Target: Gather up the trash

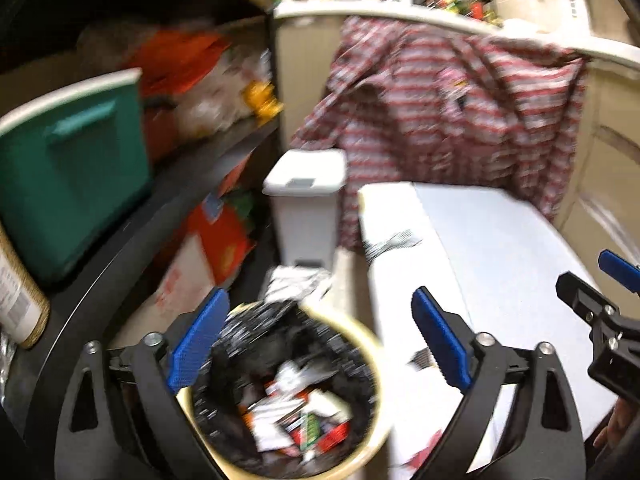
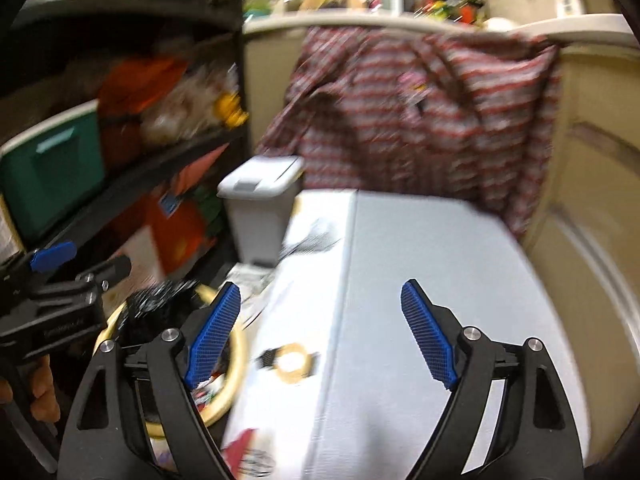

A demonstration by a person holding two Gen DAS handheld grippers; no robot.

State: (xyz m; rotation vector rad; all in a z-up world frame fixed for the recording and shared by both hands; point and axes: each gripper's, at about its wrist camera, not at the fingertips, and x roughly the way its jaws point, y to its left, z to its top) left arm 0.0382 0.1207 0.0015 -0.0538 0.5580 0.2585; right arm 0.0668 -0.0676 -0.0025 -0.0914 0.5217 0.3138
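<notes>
A cream round bin (image 1: 370, 344) with a black liner stands on the floor and holds wrappers and paper trash (image 1: 304, 420). My left gripper (image 1: 320, 344) is open and empty right above it. My right gripper (image 2: 322, 336) is open and empty over the white table (image 2: 420, 280). A round tan and black piece of trash (image 2: 290, 362) lies on the table between the right gripper's fingers, nearer the left finger (image 2: 214, 336). A red and white wrapper (image 2: 246, 454) lies at the table's near edge. The bin's rim (image 2: 236, 364) shows left of the table.
A small white lidded bin (image 1: 306, 208) stands on the floor beyond the cream bin. A black shelf unit (image 1: 140, 216) at the left holds a green cooler (image 1: 76, 176) and bags. A striped cloth (image 1: 448, 108) hangs over the counter behind the table. Both views are motion-blurred.
</notes>
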